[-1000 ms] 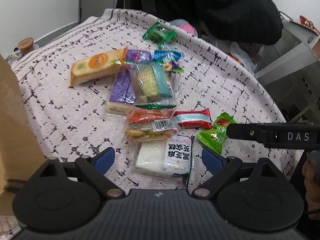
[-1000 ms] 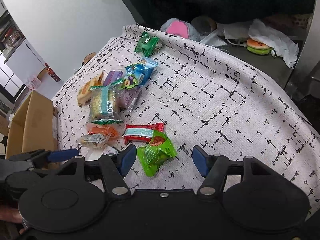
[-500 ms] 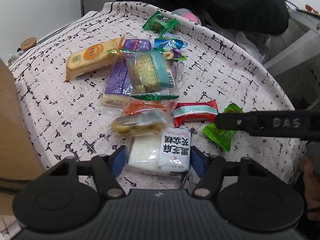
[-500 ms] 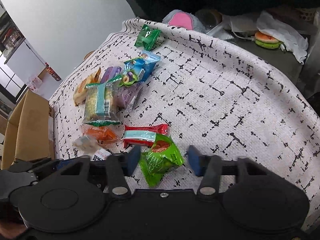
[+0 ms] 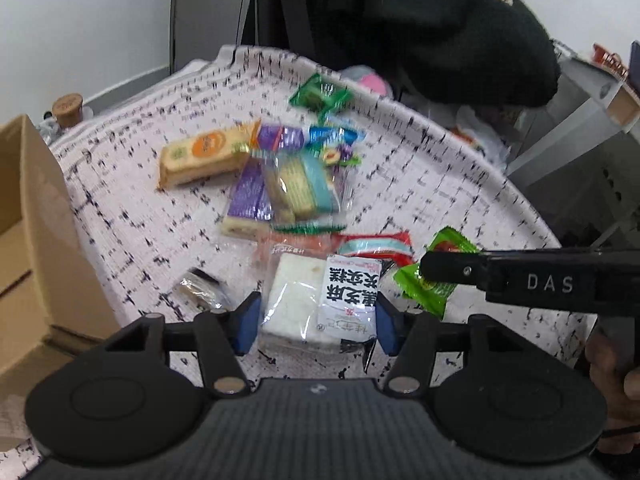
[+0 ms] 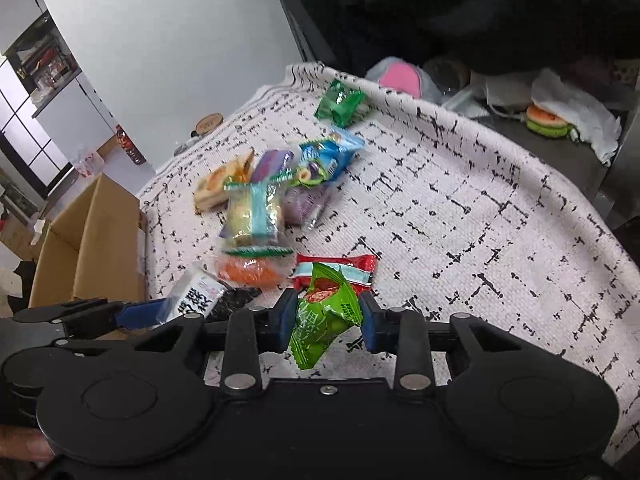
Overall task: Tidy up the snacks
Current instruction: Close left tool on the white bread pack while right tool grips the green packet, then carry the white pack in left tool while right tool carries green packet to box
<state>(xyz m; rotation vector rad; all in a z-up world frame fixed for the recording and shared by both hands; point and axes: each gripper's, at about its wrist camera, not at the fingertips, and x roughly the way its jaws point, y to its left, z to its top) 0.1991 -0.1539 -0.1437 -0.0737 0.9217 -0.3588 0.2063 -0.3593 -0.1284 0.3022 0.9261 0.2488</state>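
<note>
My left gripper (image 5: 316, 318) is shut on a white cake packet with black print (image 5: 320, 300) and holds it lifted off the table. My right gripper (image 6: 328, 318) is shut on a green snack packet (image 6: 324, 312), also lifted; its finger and the packet (image 5: 436, 280) show at the right of the left wrist view. The white packet shows in the right wrist view (image 6: 196, 296). A pile of wrapped snacks (image 5: 288, 184) lies on the patterned tablecloth (image 6: 460, 220). A red packet (image 6: 340, 270) lies just beyond the green one.
An open cardboard box (image 5: 28, 216) stands left of the table, also in the right wrist view (image 6: 88, 248). A small dark-wrapped snack (image 5: 200, 290) lies near the left gripper. A lone green packet (image 5: 320, 96) lies at the far edge. Black clothing (image 5: 440, 28) hangs behind.
Both grippers have closed: the left on the white packet, the right on the green packet. Both packets have been lifted off the cloth. A small wrapped snack has shifted left.
</note>
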